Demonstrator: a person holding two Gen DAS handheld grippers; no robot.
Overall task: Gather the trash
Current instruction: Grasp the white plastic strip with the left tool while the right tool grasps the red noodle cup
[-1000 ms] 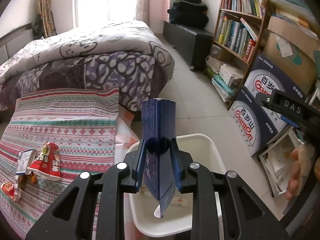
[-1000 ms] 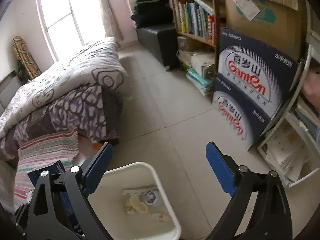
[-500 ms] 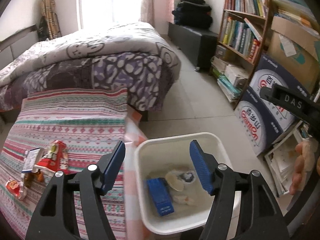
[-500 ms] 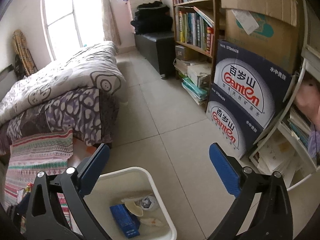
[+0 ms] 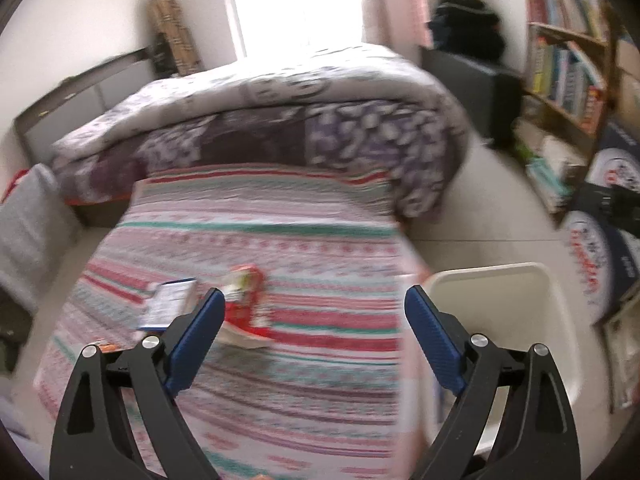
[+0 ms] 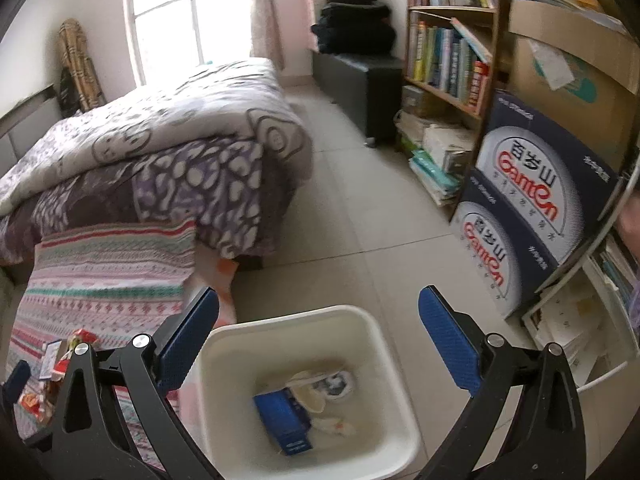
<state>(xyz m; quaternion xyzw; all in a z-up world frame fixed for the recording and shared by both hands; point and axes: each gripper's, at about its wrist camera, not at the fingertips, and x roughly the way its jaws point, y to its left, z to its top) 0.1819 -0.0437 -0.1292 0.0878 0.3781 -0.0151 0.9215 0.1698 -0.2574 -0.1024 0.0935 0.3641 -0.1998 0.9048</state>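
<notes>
Daylight pours in from the tall, blown-out white window [image 5: 288,4] at the back, which glares into pure white with no detail. The left wrist view is smeared by motion blur, so the striped pink-and-teal woven blanket [image 5: 280,240] looks streaky. The right wrist view is sharper, soft only at the rim. Both views bend strongly at the edges, with dark vignetted corners. Shadows are faint and diffuse.

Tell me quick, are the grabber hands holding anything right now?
Left gripper: jaws opening wide, nothing between them.
Right gripper: jaws open, holding nothing, above the white bin.
</notes>
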